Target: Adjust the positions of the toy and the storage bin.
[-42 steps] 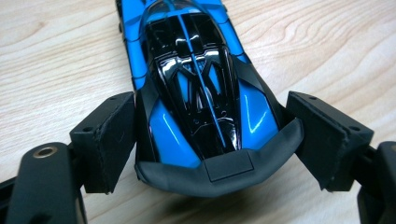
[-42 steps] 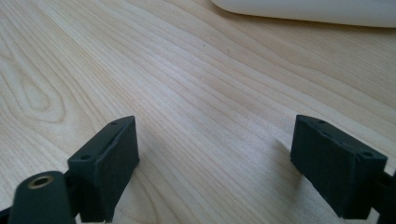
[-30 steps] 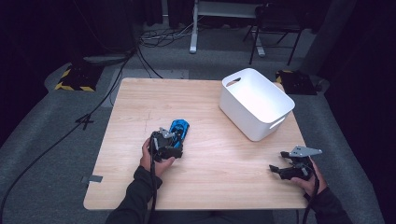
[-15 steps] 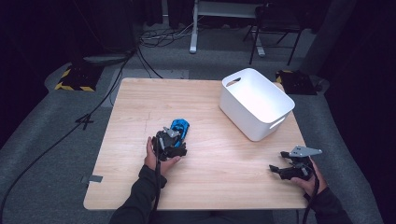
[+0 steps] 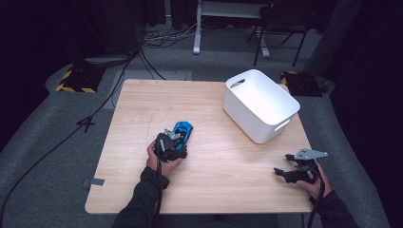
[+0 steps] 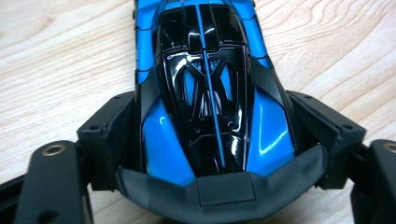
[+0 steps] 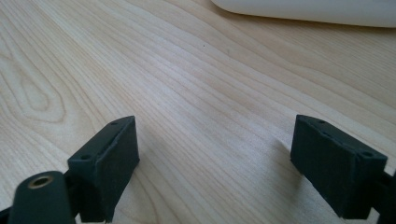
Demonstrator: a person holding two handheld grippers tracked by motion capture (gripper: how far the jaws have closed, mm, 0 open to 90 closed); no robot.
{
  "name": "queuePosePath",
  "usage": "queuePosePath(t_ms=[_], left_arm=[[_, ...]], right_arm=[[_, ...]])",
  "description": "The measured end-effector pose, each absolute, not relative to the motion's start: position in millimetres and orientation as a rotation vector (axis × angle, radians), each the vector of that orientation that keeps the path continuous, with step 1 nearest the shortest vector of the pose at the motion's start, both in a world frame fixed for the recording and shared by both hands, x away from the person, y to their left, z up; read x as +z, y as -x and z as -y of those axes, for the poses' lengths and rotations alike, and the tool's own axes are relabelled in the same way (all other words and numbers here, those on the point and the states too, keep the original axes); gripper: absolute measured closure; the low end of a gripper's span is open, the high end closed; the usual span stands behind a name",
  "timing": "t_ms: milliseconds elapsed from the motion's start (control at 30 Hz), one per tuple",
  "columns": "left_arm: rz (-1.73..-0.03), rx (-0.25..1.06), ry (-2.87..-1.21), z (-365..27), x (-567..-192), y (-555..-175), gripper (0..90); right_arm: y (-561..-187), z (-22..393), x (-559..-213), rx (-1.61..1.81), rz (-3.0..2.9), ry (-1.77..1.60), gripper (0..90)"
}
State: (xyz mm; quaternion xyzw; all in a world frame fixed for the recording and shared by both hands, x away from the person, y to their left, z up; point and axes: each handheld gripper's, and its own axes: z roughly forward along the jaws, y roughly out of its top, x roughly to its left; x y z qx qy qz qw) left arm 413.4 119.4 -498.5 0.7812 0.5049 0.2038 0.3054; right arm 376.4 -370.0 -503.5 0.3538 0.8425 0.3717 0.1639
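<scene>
Left gripper view: the left gripper has just closed its jaws, both pads now clamped on the flanks of the blue toy car, which sits left of centre on the worktop. The car looks secured for lifting, likely toward the white bin far right; the right gripper rests released near right.

Beyond the left claw, grey carpet surrounded the pale wooden desk. Black cables trailed across it toward a dark, unlit back wall, where a white stand and a black chair stood.
</scene>
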Motion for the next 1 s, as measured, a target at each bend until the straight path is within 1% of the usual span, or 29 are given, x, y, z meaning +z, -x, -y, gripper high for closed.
queuePosePath(t_ms=[233,300,467,500,533,600,633,667,733,767,800,900,933,1000], left_arm=[[-1.269,0.520,-2.118,-133.6,-497.3,-410.3,23.8],[-1.248,0.508,-2.132,-140.1,-496.9,-407.7,23.9],[-1.190,0.515,-2.163,-155.6,-496.5,-397.1,24.0],[-1.175,0.495,-2.170,-162.1,-496.5,-392.5,24.0],[-1.175,0.495,-2.170,-162.1,-496.5,-392.5,24.0],[-1.167,0.492,-2.178,-170.3,-496.4,-384.9,24.0],[-1.167,0.492,-2.178,-170.3,-496.4,-384.9,24.0],[-1.159,0.477,-2.174,-175.1,-497.0,-379.6,24.0],[-1.158,0.481,-2.177,-177.4,-497.0,-376.8,24.0],[-1.161,0.472,-2.180,-182.0,-496.9,-371.1,24.0],[-1.161,0.472,-2.180,-182.0,-496.9,-371.1,24.0],[-1.146,0.469,-2.184,-189.5,-496.8,-364.6,24.0],[-1.137,0.466,-2.182,-193.3,-497.4,-360.9,24.0],[-1.136,0.465,-2.178,-194.8,-497.9,-358.8,24.0]], right_arm=[[-376.4,370.0,-503.4,1.056,-2.400,-1.015,15.1],[-377.2,371.2,-502.3,1.051,-2.350,-1.044,17.8],[-382.1,373.3,-497.1,1.060,-2.348,-1.047,17.0],[-384.8,372.2,-488.9,1.050,-2.307,-1.051,18.6],[-384.8,372.2,-488.9,1.050,-2.307,-1.051,18.6],[-391.1,371.9,-470.0,1.084,-2.252,-1.050,18.4],[-391.1,371.9,-470.0,1.084,-2.252,-1.050,18.4],[-397.2,370.5,-456.7,1.074,-2.212,-1.060,18.6],[-400.5,369.5,-450.2,1.068,-2.184,-1.064,18.5],[-406.2,367.6,-437.3,1.075,-2.136,-1.073,19.2],[-406.2,367.6,-437.3,1.075,-2.136,-1.073,19.2],[-415.1,364.0,-419.2,1.073,-2.089,-1.062,19.8],[-420.7,362.3,-407.5,1.081,-2.067,-1.050,19.8],[-423.0,361.9,-401.8,1.091,-2.062,-1.044,20.0]])
